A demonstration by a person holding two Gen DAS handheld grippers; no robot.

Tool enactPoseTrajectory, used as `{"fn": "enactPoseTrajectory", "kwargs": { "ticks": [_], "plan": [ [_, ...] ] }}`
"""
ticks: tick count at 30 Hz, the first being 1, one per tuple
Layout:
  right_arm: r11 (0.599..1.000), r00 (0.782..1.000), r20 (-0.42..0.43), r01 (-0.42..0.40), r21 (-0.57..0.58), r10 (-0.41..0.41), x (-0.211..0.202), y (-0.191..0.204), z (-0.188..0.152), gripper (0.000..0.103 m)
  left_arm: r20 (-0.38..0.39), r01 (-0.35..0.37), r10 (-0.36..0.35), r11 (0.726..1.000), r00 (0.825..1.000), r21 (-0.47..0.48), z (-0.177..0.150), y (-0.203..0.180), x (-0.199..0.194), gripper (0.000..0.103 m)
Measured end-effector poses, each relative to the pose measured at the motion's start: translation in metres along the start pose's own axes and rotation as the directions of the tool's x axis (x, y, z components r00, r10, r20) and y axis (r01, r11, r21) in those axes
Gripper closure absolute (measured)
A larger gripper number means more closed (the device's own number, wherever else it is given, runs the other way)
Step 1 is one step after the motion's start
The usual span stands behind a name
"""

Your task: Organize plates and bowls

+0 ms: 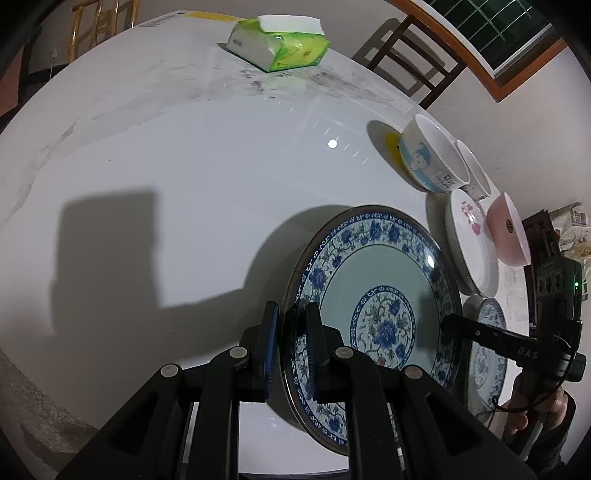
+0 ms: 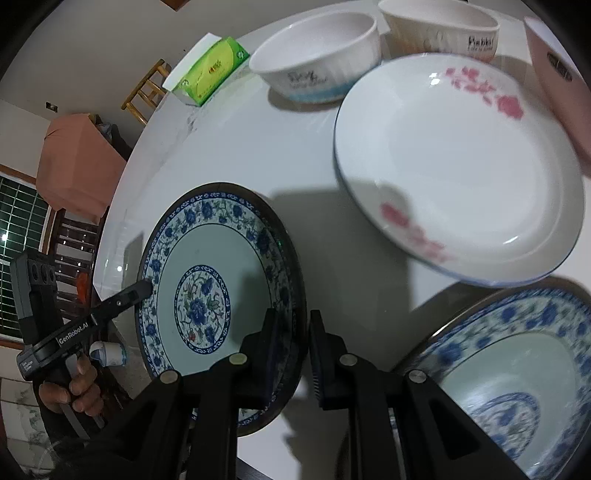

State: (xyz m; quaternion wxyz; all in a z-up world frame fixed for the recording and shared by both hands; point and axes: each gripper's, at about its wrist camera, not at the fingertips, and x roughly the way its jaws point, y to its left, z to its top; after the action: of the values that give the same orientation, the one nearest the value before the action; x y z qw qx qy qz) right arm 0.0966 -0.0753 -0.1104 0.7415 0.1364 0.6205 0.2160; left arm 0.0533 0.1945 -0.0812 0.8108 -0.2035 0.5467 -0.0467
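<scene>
The left gripper (image 1: 291, 343) is seen clamped on the near rim of a blue-and-white floral plate (image 1: 384, 295), while the right gripper (image 2: 293, 354) is closed on the opposite rim of the same plate, which is held between the two above the round white table (image 1: 184, 166), near its front edge. A second blue-patterned plate (image 2: 517, 369) lies just beside it, and a white plate with pink flowers (image 2: 461, 166) sits farther in. Behind these, toward the table's far right edge, a white bowl with blue print (image 2: 317, 62), a cream bowl (image 2: 439, 26) and a pink bowl (image 2: 557, 74) are left unstacked. A green tissue pack (image 1: 280, 46) rests near the far edge.

Sorting appears barely begun: no plates are seen stacked, and the bowls remain separate. "GenRobot.AI" is readable on the left gripper's arm; the bowls' lettering is too blurred to read.
</scene>
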Motion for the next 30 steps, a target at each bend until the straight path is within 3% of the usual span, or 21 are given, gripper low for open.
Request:
{"fn": "enactPoseTrajectory", "kwargs": {
  "ticks": [11,16,19,25,28,30],
  "plan": [
    [0.999,0.999,0.034,0.017,-0.033,-0.016,0.007,0.015,-0.01,0.084,0.02,0.001,-0.001,1.0,1.0,-0.014,0.0,0.015,0.004,0.091],
    [0.997,0.997,0.066,0.044,-0.069,-0.04,0.01,0.023,-0.012,0.083,0.037,-0.021,0.023,0.999,0.999,-0.039,-0.003,0.015,0.005,0.08],
    [0.993,0.994,0.091,0.073,-0.095,-0.064,0.001,0.026,-0.019,0.075,0.088,-0.075,0.078,0.996,0.993,-0.041,-0.007,0.013,-0.004,0.072],
    [0.974,0.97,0.216,0.149,-0.171,-0.11,-0.043,0.031,-0.033,0.069,0.234,-0.174,0.168,0.985,0.958,0.008,-0.018,-0.014,-0.042,0.062],
    [0.979,0.965,0.242,0.138,-0.148,-0.1,-0.063,0.02,-0.038,0.069,0.296,-0.175,0.144,0.981,0.944,0.08,-0.026,-0.043,-0.057,0.055],
    [0.983,0.962,0.256,0.134,-0.129,-0.097,-0.076,0.01,-0.041,0.069,0.298,-0.137,0.092,0.981,0.95,0.136,-0.031,-0.066,-0.061,0.05]
  ]
}}
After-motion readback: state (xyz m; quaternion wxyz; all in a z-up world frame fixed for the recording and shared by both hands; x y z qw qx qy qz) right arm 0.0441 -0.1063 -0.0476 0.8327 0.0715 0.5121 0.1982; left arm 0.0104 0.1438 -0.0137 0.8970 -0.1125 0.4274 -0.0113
